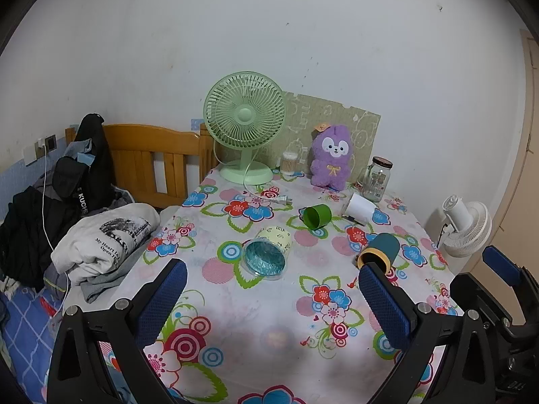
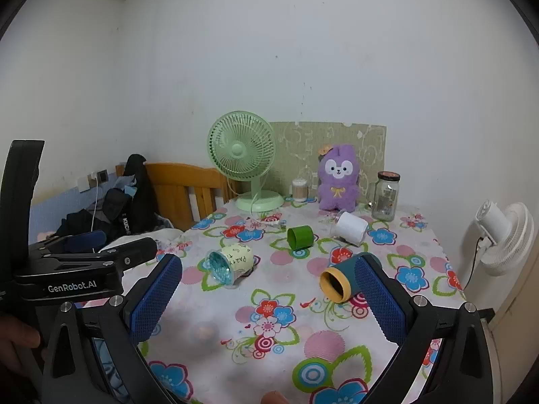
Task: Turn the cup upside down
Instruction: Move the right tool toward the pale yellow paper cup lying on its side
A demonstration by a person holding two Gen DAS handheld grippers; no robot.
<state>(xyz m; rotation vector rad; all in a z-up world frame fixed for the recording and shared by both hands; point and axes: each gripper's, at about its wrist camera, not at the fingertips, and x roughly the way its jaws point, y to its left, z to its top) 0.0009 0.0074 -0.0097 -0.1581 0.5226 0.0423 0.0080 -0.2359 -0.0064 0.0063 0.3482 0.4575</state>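
Four cups on sides: clear-teal, green, white, dark-teal yellow-rimmed.

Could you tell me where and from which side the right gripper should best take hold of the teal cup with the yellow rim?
The teal cup lies on its side, mouth toward the camera and left. Probably grip across its round body mid-length, coming from above with the open right gripper, fingers straddling its curved sides.

Wall: white, scuffed, with a patterned green panel low behind the table. Table: floral cloth, set against the wall. Bed: blue checked cover, wooden headboard, heaped clothes. Socket with white cable on the left wall. Door: beige, far right. Light: even, indoor.
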